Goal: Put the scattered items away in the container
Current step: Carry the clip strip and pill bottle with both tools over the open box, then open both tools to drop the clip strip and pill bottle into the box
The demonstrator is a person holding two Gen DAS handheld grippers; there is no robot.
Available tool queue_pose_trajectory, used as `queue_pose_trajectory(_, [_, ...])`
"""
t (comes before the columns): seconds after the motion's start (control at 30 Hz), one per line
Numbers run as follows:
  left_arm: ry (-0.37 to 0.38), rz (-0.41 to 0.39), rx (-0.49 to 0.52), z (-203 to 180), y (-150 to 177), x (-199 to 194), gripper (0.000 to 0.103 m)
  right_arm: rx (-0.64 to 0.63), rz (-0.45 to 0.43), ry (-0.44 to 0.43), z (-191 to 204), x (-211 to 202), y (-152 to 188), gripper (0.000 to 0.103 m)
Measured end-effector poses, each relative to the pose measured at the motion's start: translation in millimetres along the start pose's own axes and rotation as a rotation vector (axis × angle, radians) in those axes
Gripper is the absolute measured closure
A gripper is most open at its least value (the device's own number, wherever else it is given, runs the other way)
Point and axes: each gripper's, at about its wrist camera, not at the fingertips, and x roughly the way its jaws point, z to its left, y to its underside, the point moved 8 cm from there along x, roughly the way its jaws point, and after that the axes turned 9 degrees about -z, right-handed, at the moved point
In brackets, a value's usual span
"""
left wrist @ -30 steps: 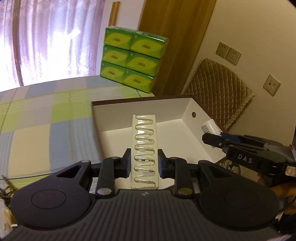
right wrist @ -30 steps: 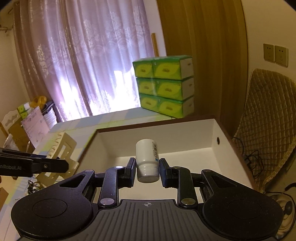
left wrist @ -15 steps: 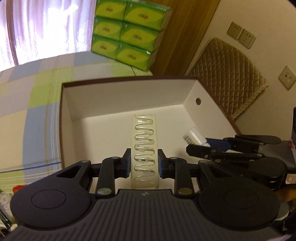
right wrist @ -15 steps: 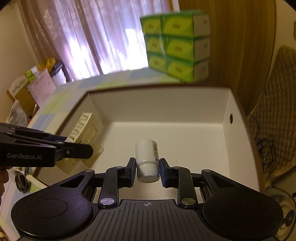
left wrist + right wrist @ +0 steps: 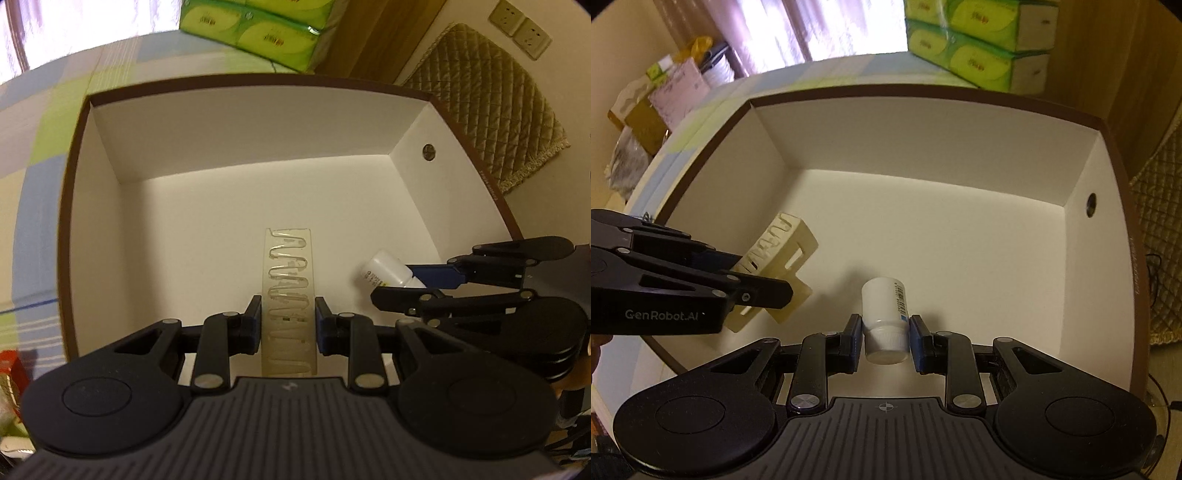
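Left gripper (image 5: 289,325) closed on a pale ridged plastic holder (image 5: 290,295), fingers pressing both long edges; holder points forward over the near floor of the box (image 5: 258,107). Right gripper (image 5: 885,338) closed on a small white bottle (image 5: 884,314), clamped at the capped end, label with barcode facing right; bottle sits above the box floor, near the front middle. Box: white inside, brown rim, round hole in right wall, resting on a checked cloth (image 5: 33,122). Both grippers inside the box opening, left one at the left side, apart from each other. Green tissue packs (image 5: 979,40) stacked beyond the far rim. Contact of either item with the floor: cannot tell
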Motion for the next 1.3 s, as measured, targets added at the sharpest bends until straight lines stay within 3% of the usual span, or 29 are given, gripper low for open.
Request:
queue_pose_trajectory(0.3, [-0.005,0.039,-0.047,-5,2,18,0.080,-0.037,0.059,-0.001,-3,8,-1,0.073])
queue_pose_trajectory(0.37, [-0.016,0.041,-0.053,-3,2,19,0.067,-0.063,0.080,0.006,-2,8,1,0.060])
queue_pose_trajectory(0.4, [-0.027,0.042,-0.054,-1,3,18,0.065,-0.077,0.091,0.033,-4,7,2,0.028])
queue_pose_trajectory(0.43, [-0.040,0.038,-0.054,1,3,17,0.054,-0.091,0.086,0.054,-4,8,1,0.003])
queue_pose_trajectory(0.5, [-0.042,0.030,-0.063,5,2,12,0.037,-0.110,0.055,0.046,-2,3,0,0.003])
queue_pose_trajectory(0.7, [-0.096,0.026,-0.008,7,4,3,0.021,-0.086,0.081,0.028,-7,-8,9,0.003])
queue_pose_trajectory(1.0, [-0.121,0.018,0.035,1,6,-7,0.015,-0.077,0.070,0.078,-15,-27,15,0.003])
queue_pose_trajectory(1.3, [-0.154,-0.046,0.065,-4,0,-31,0.013,-0.076,0.022,0.119,-8,-41,8,0.003])
